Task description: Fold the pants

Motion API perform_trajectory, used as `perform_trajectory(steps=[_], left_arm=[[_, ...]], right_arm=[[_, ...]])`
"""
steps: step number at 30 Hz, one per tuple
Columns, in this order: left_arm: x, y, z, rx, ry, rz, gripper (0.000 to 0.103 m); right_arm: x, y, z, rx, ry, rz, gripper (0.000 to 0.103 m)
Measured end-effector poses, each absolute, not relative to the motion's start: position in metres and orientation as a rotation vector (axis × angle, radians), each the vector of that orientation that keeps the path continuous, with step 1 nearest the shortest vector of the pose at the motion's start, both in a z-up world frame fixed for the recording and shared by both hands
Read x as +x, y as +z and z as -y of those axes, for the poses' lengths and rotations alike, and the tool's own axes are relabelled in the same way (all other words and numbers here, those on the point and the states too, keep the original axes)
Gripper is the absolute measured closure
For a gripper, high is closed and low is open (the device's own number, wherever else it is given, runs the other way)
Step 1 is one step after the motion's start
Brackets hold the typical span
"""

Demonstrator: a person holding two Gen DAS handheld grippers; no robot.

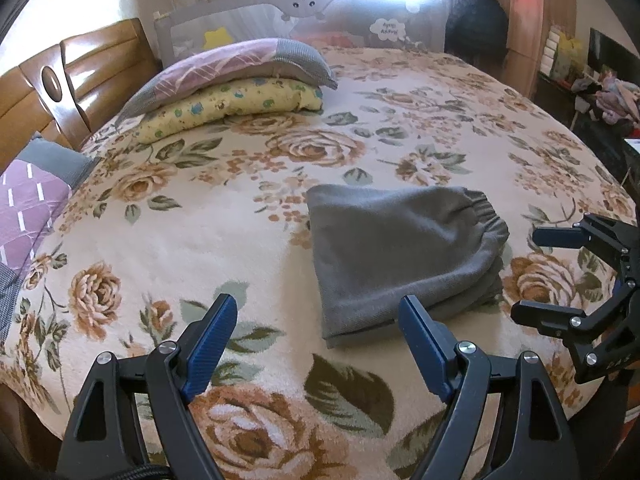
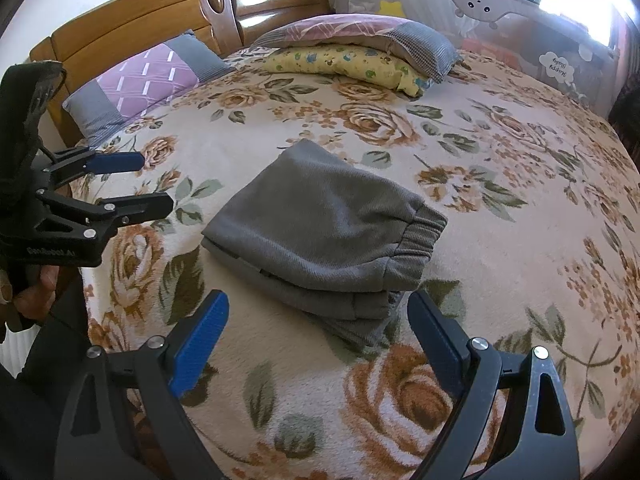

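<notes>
- Grey knit pants with an elastic waistband [image 1: 400, 252] lie folded into a compact stack of layers on the cream bedspread with brown rose print [image 1: 248, 240], roughly mid-bed, toward the near edge.
- Waistband end faces right in both wrist views; layered fold edges face the cameras.
- Left gripper [image 1: 320, 312]: black frame, blue pads, jaws spread wide, nothing between them. It hangs over the bedspread just short of the stack's near edge, not touching it.
- Right gripper [image 2: 318, 304]: same build, jaws spread wide, empty. The near corner of the stack sits in line with the gap but beyond the fingertips; no pad contact visible.
- Each gripper shows side-on in the other's view, beside the pants, clear of the fabric.
- A hand [image 2: 28, 284] wraps the left gripper's handle, seen in the right wrist view.
- Head of the bed: purple-and-grey patchwork pillow [image 1: 240, 68] stacked on a yellow spotted pillow [image 1: 232, 108]; another purple-and-grey pillow [image 2: 144, 80] leans by the glossy wooden headboard [image 2: 160, 12].
- Grey mesh bed rail [image 1: 304, 16] runs along the far side.
</notes>
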State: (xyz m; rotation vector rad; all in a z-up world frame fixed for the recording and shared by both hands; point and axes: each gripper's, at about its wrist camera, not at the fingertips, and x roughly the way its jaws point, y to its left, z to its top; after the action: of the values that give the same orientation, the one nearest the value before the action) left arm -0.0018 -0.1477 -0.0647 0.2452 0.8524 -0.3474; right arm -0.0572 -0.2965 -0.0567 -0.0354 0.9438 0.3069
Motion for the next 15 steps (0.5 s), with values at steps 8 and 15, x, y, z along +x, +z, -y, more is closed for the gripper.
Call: perform_trajectory(steps=[8, 15], left_arm=[[-0.0038, -0.059, 0.1479, 0.264, -0.339, -0.795, 0.02], [-0.0043, -0.0583, 0.1485, 0.27, -0.335, -0.786, 0.02]], right_arm=[[-0.0545, -0.0576, 0.2928, -0.053, 0.31, -0.944, 0.012], [-0.0539, -0.0592, 0.2892, -0.06, 0.312, -0.948, 0.012]])
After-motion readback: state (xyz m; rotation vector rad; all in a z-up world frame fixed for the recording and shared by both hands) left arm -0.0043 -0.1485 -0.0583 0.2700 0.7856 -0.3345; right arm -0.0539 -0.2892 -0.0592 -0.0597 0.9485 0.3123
